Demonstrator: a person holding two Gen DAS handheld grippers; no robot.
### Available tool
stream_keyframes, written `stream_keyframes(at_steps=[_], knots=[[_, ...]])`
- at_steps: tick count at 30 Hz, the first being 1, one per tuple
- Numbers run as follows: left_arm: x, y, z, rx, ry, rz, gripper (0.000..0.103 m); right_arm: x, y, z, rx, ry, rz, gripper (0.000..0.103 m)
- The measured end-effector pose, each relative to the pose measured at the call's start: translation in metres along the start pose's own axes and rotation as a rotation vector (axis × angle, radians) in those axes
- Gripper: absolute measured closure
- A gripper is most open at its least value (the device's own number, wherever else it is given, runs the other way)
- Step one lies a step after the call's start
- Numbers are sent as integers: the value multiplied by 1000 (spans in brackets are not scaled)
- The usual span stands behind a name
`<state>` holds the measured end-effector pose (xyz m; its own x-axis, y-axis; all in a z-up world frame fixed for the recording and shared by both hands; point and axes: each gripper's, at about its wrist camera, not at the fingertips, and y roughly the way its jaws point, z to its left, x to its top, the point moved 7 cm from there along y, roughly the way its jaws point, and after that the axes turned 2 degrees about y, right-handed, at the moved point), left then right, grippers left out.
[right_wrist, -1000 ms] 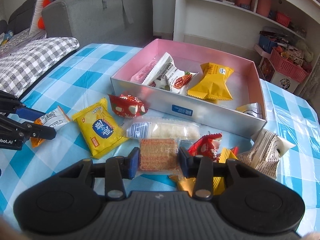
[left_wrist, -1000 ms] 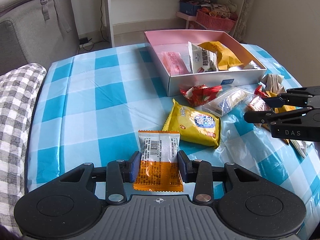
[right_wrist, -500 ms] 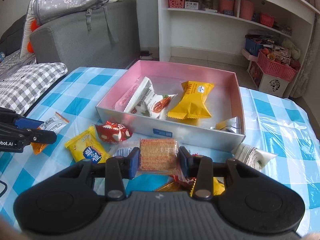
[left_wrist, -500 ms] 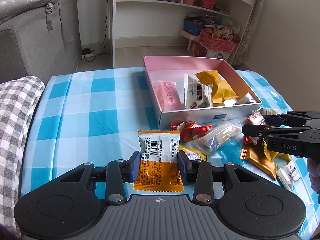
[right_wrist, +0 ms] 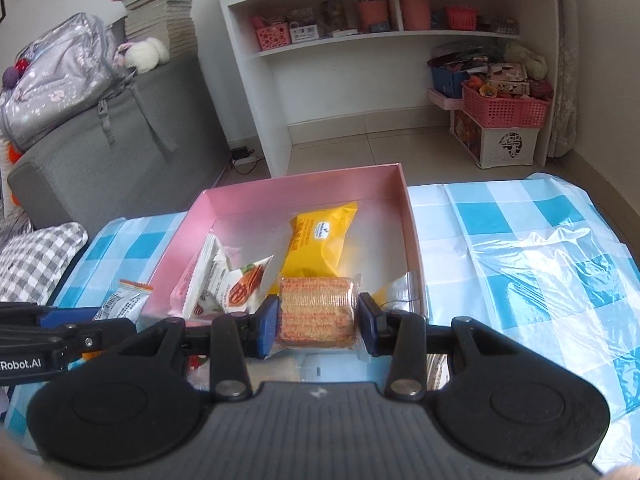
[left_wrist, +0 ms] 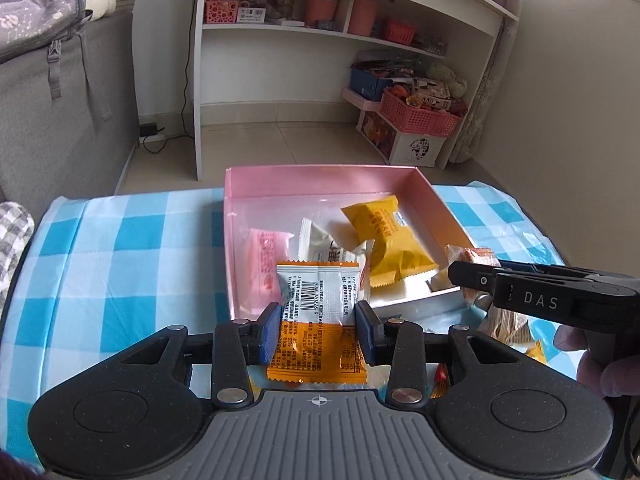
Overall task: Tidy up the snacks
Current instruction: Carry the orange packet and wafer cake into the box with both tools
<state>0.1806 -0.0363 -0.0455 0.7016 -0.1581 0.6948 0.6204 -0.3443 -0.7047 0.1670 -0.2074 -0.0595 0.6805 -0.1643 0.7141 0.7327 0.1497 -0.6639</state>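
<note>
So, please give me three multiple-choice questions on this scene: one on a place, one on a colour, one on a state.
1. Where is the yellow packet?
A. inside the box
B. on the floor
C. on the shelf

2. What colour are the box's inner walls?
A. green
B. pink
C. black

3. What is the state of the right hand-held gripper?
A. open and empty
B. shut on the wafer packet
C. shut on a cup

Answers:
1. A, it lies on the box floor among other snacks.
2. B, every inner wall shows pink.
3. B, both pads press the wafer packet's sides.
</note>
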Motion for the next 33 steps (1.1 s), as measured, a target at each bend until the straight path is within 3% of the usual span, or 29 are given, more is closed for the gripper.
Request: stream_keyframes(at_steps=[11, 24, 25, 28, 33], knots=[[53, 54, -18, -12, 22, -33, 66, 7, 20, -25, 10, 156, -34, 65], [63, 93, -14, 17, 20, -36, 64, 10, 25, -30, 9, 196, -46, 61], [62, 93, -14, 16, 22, -41, 61, 11, 25, -30, 12, 200, -50, 55], [60, 88, -11, 42, 10, -57, 33, 13, 20, -31, 20, 218, -68, 38], [54, 76, -6, 34, -7, -51, 29, 16, 13, -29, 15, 202, -74, 27]])
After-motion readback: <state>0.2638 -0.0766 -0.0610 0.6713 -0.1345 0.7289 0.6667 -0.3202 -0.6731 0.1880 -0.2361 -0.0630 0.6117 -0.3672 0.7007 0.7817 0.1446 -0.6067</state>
